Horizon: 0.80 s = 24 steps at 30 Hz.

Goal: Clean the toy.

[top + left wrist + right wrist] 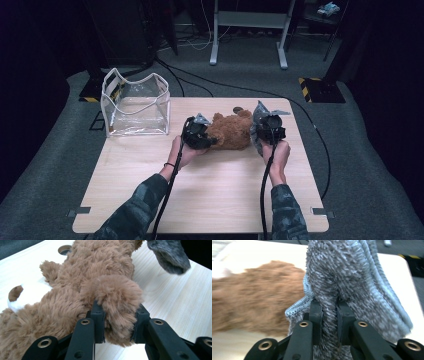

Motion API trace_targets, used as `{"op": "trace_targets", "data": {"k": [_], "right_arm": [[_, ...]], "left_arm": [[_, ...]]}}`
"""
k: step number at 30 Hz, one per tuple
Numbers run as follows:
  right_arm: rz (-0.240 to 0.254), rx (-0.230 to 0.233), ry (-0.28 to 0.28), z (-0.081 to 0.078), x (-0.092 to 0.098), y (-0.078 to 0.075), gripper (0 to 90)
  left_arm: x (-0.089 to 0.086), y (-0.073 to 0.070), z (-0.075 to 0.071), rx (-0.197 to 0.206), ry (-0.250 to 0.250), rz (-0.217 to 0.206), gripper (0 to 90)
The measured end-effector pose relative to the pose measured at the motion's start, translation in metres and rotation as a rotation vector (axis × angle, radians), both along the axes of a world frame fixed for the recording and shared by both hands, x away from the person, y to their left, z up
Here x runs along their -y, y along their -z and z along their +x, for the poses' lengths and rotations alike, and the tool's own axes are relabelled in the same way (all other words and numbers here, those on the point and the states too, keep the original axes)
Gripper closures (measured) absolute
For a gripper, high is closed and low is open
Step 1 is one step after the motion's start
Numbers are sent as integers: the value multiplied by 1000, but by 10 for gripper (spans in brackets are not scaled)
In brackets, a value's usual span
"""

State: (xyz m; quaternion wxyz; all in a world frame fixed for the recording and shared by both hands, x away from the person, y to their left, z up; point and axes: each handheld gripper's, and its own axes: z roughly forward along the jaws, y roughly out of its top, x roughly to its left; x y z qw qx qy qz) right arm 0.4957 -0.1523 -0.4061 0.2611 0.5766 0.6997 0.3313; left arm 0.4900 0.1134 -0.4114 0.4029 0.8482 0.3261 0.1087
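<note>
A brown plush toy (pixel 232 131) lies on the wooden table (pixel 215 195) between my two grippers. My left gripper (pixel 200 134) is at the toy's left side; in the left gripper view (pixel 120 325) its jaws are shut on one fluffy brown limb (pixel 117 305) of the toy (pixel 100 267). To the right of the toy, my right gripper (pixel 267 130) is shut on a fold of a grey fuzzy cloth (pixel 260 114). The cloth (pixel 344 272) stands up between the jaws (pixel 329 322), with the brown toy (pixel 254 297) blurred to its left. A grey corner of the cloth (pixel 170 255) hangs beyond the toy.
A clear plastic bag (pixel 135 105) with white trim stands open at the table's back left corner. Black cables (pixel 310 125) run across the grey carpet behind and to the right of the table. A white metal stand (pixel 250 30) is farther back.
</note>
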Motion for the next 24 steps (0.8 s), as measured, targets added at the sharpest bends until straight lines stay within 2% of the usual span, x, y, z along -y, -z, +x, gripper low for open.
{"op": "trace_targets", "data": {"k": [1,3,4,6,8,10,14,16,19,24], "right_arm": [[14,11,-18,-4,-5,-1,775],[37,22,-93,-12,-17,-2,775],[51,25,-140,-17,-29,-1,774],[59,27,-196,-19,-42,3,775],[47,2,-247,-18,-59,9,774],[31,-26,-252,-14,-69,15,775],[46,-44,-205,-3,-59,20,776],[34,-49,-159,-1,-49,19,776],[31,-66,-74,5,-26,18,775],[35,-62,39,11,6,15,774]], "left_arm": [[0,0,0,-1,-3,-2,695],[0,-1,1,-4,1,-2,693],[1,-1,2,-9,1,-9,693],[2,-2,3,-7,10,-1,693],[4,-2,3,-10,10,0,693],[3,-3,3,-18,11,-1,693],[0,-3,4,-16,23,10,693],[0,-2,3,-25,17,1,693],[-2,-2,4,-23,24,3,693],[-3,-2,4,-19,26,7,692]]}}
